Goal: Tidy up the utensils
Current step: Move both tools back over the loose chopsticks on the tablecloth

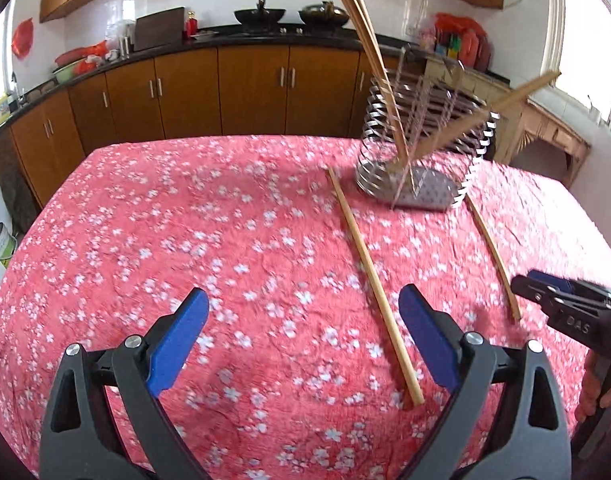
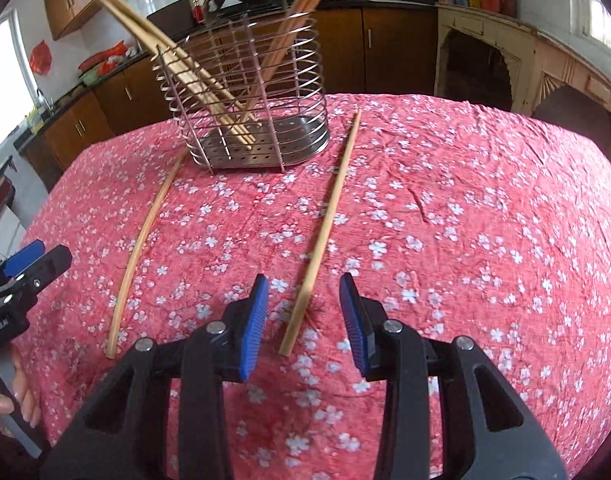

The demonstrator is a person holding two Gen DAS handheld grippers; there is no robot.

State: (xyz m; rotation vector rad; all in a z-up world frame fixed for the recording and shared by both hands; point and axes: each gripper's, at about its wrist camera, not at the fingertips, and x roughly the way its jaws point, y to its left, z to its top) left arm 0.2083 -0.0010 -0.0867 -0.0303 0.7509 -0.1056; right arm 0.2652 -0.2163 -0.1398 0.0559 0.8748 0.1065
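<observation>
Table (image 2: 485,220) under wrinkled red floral cloth. Wire utensil caddy (image 2: 257,148) stands upright near far edge. Two loose chopsticks flat on cloth, one each side of caddy: left chopstick (image 2: 145,240), right chopstick (image 2: 325,232), well apart.

Two loose chopsticks (image 2: 322,236) (image 2: 145,256) lie on the tabletop (image 2: 465,240); one wire holder (image 2: 249,96) stands at twelve o'clock, several more chopsticks (image 2: 193,68) inside, number unclear.

Shiny wire-metal holder (image 2: 241,92), matt wooden chopsticks (image 2: 321,232) — crinkled cloth tablecloth (image 2: 465,240)
</observation>
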